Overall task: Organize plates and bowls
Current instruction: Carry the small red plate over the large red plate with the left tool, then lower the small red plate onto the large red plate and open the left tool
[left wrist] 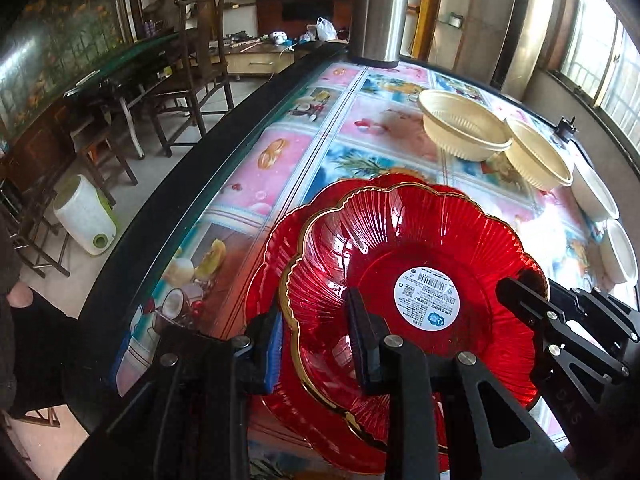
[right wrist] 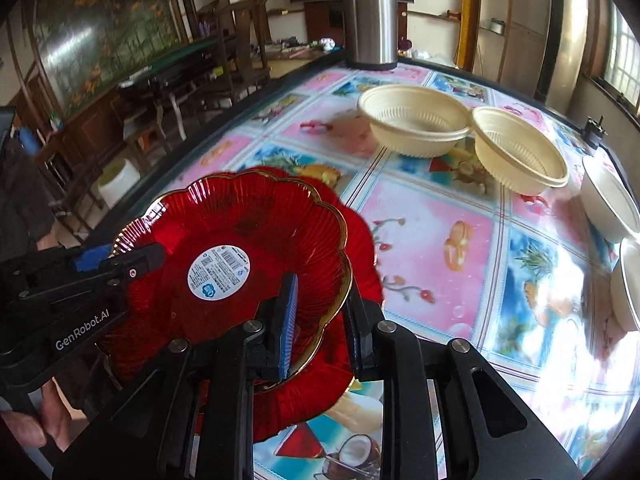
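Nearest the lens in the left wrist view, the left gripper (left wrist: 314,350) had its fingers clamped across the gold scalloped rim of the upper red plate (left wrist: 420,272), one blue-padded finger (left wrist: 272,354) outside the rim and the other inside the well. In the right wrist view the right gripper (right wrist: 322,320) was likewise pinched shut on the opposite rim of the same plate (right wrist: 240,240), so the plate hung between the two tools at lower centre of both frames, probably because a wide, slippery glass dish is steadier carried from both edges. Its round white label (left wrist: 427,297) faced up, just ahead of the left fingers. Directly beneath it, offset toward the lower left, lay a second red plate (left wrist: 276,248) on the bench (left wrist: 280,152), whose glass top covers a fruit-print cloth; the held plate looked poised to nest onto it, though I could not tell whether the two touched. Farther off, toward the upper right, two cream ribbed bowls (right wrist: 414,120) (right wrist: 520,152) stood rim to rim, with two more white bowls (right wrist: 608,204) at the right edge. At the bench's far end stood a steel thermos (right wrist: 370,16).
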`<state>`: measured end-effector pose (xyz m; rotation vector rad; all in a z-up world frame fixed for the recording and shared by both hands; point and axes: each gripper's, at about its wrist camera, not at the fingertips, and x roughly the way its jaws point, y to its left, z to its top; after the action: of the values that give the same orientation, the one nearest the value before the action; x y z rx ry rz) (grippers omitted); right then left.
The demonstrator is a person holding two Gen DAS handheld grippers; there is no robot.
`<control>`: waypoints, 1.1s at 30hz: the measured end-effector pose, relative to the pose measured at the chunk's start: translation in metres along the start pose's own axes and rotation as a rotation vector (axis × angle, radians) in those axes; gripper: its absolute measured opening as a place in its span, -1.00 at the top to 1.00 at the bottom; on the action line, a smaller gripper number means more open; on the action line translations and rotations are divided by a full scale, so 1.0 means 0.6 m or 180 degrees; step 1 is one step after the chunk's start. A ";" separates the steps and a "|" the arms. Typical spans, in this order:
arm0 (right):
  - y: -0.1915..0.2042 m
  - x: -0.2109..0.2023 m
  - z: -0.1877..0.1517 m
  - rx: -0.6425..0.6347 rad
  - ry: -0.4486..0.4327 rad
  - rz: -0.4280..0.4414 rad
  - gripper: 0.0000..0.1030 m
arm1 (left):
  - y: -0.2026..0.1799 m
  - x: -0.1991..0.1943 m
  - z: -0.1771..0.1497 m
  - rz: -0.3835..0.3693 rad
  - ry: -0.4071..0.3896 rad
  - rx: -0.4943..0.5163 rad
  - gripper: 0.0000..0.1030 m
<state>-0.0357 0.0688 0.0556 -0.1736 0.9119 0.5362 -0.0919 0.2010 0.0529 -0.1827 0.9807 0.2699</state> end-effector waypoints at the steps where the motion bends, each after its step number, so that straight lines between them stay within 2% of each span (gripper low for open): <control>1: 0.001 0.004 0.000 -0.0018 0.0020 -0.0008 0.58 | 0.000 0.002 -0.001 0.0003 0.0008 0.0006 0.46; 12: 0.017 0.031 -0.009 -0.0200 0.0229 -0.0128 0.51 | 0.002 0.015 -0.024 0.0097 0.0035 0.0132 0.44; 18: 0.017 0.034 -0.003 -0.0216 0.0283 -0.0133 0.49 | 0.007 0.016 -0.021 0.0058 0.0037 0.0116 0.43; 22: 0.002 0.035 0.000 0.0039 0.0352 0.0176 0.32 | 0.005 0.014 -0.021 0.0089 0.0016 0.0135 0.40; 24: -0.004 0.033 0.001 0.0171 0.0373 0.0309 0.29 | 0.005 0.015 -0.021 0.0087 0.0016 0.0136 0.39; 28: -0.005 0.029 0.004 0.0218 0.0362 0.0316 0.29 | 0.000 0.012 -0.021 0.0143 -0.0002 0.0199 0.37; 29: -0.005 0.025 0.005 0.0229 0.0345 0.0298 0.29 | 0.000 0.009 -0.020 0.0166 -0.0036 0.0209 0.35; 33: -0.020 0.014 0.013 0.0352 0.0250 0.0348 0.15 | 0.002 -0.004 -0.013 0.0160 -0.0147 0.0189 0.01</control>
<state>-0.0199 0.0644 0.0529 -0.0451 1.0292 0.5816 -0.0999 0.1999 0.0505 -0.0973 0.9472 0.2893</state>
